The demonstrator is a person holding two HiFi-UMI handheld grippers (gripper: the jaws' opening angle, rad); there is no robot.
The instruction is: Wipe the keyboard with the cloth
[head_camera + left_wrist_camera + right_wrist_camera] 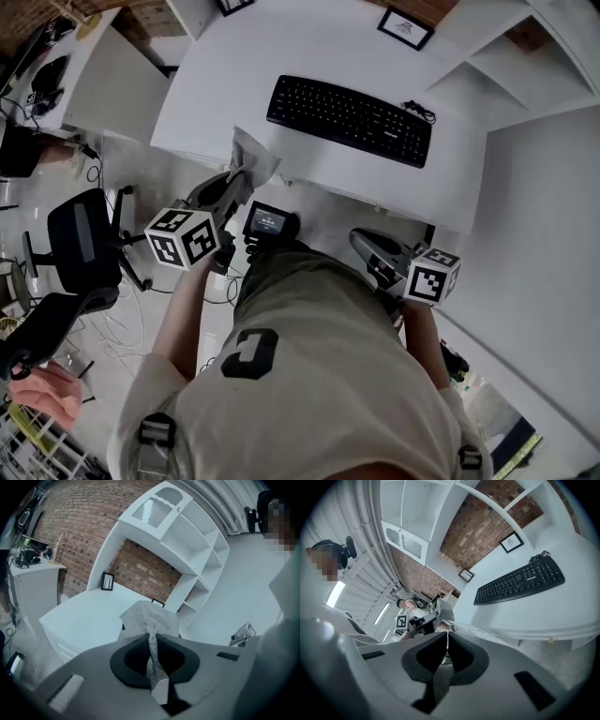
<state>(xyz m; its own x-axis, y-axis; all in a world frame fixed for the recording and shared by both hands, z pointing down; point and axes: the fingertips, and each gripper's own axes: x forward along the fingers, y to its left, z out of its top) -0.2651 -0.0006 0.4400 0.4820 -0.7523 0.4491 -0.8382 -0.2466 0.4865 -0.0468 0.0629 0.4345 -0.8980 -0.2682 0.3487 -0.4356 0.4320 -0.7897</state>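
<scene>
— So where was the cloth (254, 157)?

— Pinched in the left gripper (240, 178). In the left gripper view the jaws of that gripper (152, 637) had closed on a twisted strip of the cloth (150, 618), and the rest of it fanned out above them in a pale, nubbly bunch.

— And from the head view?

— It sat left of centre, held off the near edge of the white desk (225, 66). Whether it touched that edge I could not tell.

— Was it on the keyboard (349, 119)?

— No, well apart from it. The black keyboard lay flat on the desk in the upper middle of the frame, slanting down toward the right, with its cable bundled at the upper right end. A small picture frame (405, 26) stood beyond it at the top.

— What about the other tool?

— The right gripper (362, 242) hung lower in the frame, right of centre, below the desk's edge. In its own view the jaws (446, 637) were drawn together with nothing between them.

— Could that view see the keyboard too?

— Yes, the keyboard (520, 581) showed at the right of the frame, on the desk, with the picture frame (512, 542) above it against the brick wall (487, 524). At centre left of that frame the cloth (443, 609) stuck up from the left gripper (423, 620).

— Anything else around?

— An office chair (80, 244) at the head view's left edge, and a white shelf unit (187, 536) rose across the top of the left gripper view.
</scene>
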